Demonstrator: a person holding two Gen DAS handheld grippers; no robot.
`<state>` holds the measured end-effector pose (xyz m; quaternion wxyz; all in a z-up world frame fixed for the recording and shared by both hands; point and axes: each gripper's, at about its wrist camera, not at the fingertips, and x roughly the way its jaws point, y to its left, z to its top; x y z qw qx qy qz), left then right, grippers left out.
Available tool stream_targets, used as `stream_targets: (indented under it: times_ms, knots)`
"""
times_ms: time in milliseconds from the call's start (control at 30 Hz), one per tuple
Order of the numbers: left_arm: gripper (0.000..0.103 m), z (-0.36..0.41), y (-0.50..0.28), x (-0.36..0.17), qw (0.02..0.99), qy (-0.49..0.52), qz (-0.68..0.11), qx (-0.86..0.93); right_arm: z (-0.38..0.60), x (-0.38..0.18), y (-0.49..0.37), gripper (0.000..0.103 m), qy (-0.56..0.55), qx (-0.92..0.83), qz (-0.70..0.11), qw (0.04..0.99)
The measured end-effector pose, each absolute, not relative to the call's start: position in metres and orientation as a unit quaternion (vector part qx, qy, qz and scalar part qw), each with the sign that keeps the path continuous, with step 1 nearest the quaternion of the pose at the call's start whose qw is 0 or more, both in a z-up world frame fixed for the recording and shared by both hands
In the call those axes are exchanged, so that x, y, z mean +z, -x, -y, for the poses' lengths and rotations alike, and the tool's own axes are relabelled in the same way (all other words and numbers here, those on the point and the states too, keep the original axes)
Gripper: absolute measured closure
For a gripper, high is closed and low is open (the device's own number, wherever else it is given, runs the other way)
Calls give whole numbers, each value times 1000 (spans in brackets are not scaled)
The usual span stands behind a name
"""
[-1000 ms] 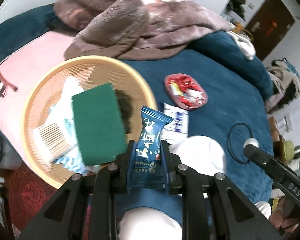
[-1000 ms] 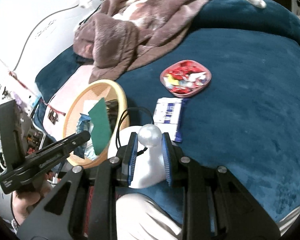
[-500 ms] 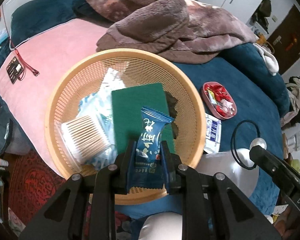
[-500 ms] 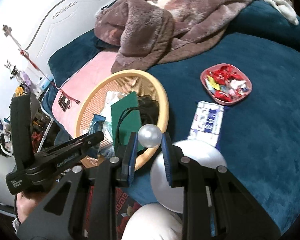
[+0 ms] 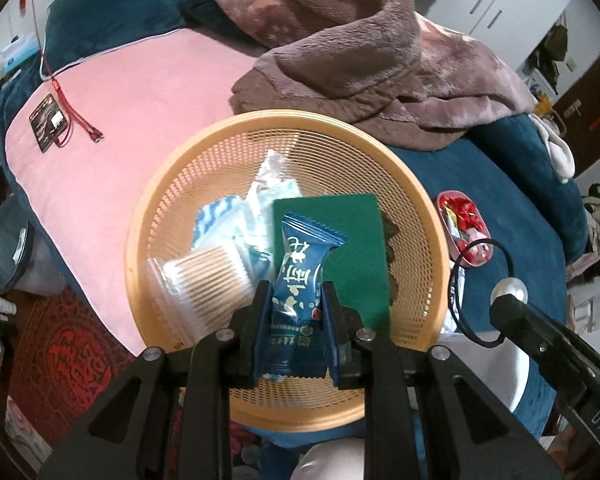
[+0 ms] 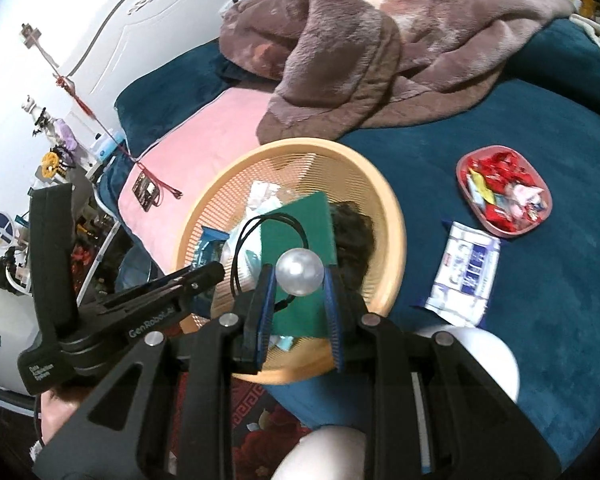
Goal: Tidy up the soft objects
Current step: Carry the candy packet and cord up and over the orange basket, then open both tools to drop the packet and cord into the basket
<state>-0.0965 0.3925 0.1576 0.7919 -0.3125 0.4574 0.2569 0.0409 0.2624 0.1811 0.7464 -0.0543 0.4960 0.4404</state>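
My left gripper [image 5: 295, 300] is shut on a blue snack packet [image 5: 300, 272] and holds it above the near part of the tan mesh basket [image 5: 420, 200]. The basket holds a green sponge pad [image 5: 352, 232], a pack of cotton swabs [image 5: 208, 280] and light blue wipe packets [image 5: 236, 216]. My right gripper [image 6: 298, 276] is shut on a black hair tie with a pearl bead [image 6: 300, 272], held above the basket [image 6: 392, 216]. The right gripper also shows at the right of the left wrist view [image 5: 508, 300].
A brown fleece blanket [image 5: 360, 48] lies heaped behind the basket. A pink tray of red candies [image 6: 504, 192] and a white-blue tissue pack [image 6: 464, 272] lie on the blue bedspread to the right. A pink sheet with a black card and a red cord [image 5: 48, 120] lies left.
Both grippers have moved left over the basket, carrying the snack packet and the hair tie. The basket now sits straight under both of them.
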Motion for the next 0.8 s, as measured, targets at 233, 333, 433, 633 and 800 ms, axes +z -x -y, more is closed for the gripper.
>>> stream_targets:
  times_ms: [233,333,433,633,800]
  knots:
    - [80,-416,104,148,780,340,-452,267,-293,172,-41,78,61,450,-504,734]
    - [80,-422,106,142,775,348,-454,270,-302,164,-45,78,60,448,-515,729]
    - [80,-426,105,137,771,352,-456,271,-307,157,-48,78,58,445,-527,722]
    - [80,-431,100,130,767,356,-460,270,-319,150,-55,78,56,440,-540,716]
    - [78,-436,98,128,766,360,-460,269,-335,153,-60,77,45,465,-546,696]
